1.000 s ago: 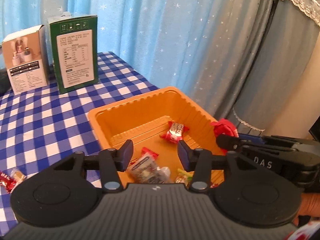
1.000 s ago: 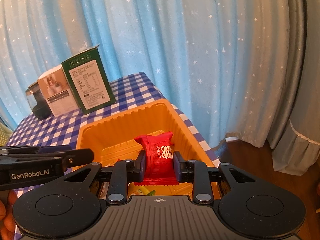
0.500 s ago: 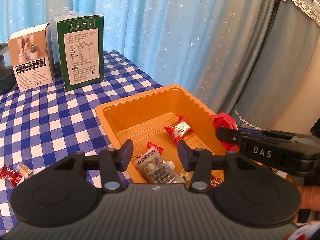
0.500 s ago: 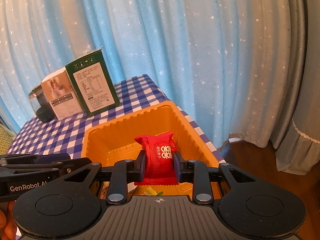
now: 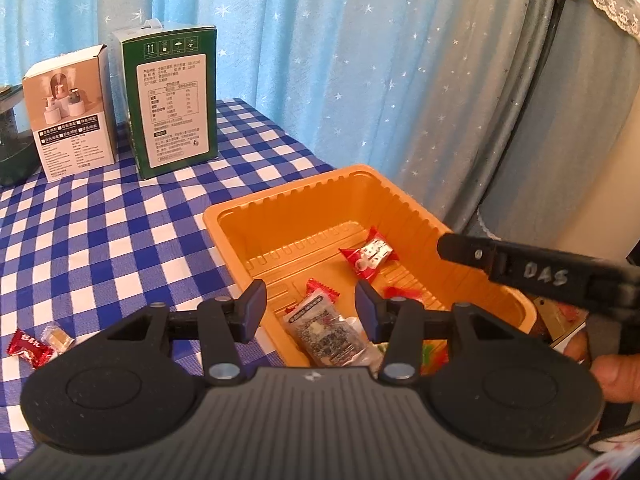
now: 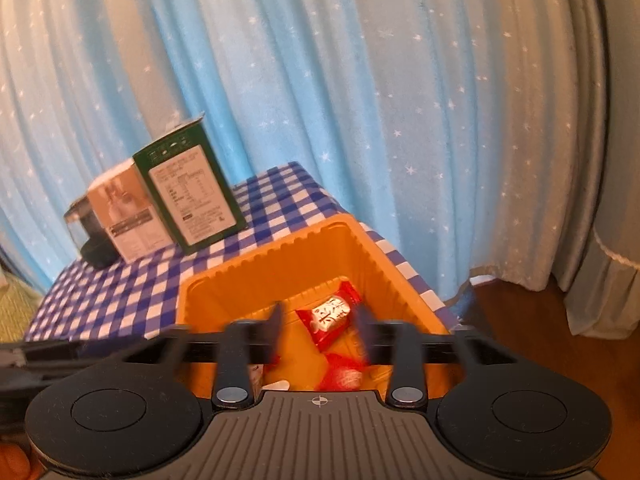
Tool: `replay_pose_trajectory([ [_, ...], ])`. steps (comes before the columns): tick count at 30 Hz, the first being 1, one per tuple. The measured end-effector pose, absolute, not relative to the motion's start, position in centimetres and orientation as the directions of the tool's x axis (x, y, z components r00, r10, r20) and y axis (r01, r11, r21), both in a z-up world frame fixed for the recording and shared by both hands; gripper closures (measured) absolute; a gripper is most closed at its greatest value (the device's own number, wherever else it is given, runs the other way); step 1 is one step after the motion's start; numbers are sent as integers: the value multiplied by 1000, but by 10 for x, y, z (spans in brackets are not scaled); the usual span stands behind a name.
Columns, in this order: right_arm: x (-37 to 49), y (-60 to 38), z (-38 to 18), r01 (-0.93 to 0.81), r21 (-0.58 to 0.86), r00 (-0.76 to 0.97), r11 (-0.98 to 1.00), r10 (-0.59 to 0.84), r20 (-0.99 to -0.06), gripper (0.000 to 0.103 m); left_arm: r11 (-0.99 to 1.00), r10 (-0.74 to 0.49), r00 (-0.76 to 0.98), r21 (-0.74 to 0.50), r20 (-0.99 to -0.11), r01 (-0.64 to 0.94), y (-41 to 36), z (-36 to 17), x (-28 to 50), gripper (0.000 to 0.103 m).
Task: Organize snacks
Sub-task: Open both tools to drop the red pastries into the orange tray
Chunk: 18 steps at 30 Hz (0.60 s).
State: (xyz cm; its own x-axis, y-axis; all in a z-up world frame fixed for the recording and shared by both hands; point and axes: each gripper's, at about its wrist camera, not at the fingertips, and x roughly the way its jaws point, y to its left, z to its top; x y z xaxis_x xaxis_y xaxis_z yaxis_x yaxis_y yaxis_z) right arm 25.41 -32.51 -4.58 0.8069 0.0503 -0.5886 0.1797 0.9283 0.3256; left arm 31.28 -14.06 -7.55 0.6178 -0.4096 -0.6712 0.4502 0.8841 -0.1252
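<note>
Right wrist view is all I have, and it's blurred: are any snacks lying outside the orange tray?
Observer: Yes. The left wrist view shows a red candy and a gold candy on the checked tablecloth, left of the orange tray.
Operator: Is the left gripper free to fetch them?
Observer: Yes. The left gripper is open and empty, over the tray's near corner, above a clear packet.
Operator: Is my right gripper holding anything?
Observer: No. The right gripper has just been opening its jaws, and nothing is pressed between them. The left view shows its finger bare over the tray.
</note>
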Motion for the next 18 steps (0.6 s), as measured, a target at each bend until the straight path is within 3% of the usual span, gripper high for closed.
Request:
replay_pose_trajectory([
  [1,252,-327,-45,192,333,814,923,39,-579,33,885,-409,618,-126,-672,449,-140,-76,313,59],
  [18,249,-328,-42,209,324,820,923,15,-573,33,893,-394,630,-115,-669,435,-131,-75,310,58],
])
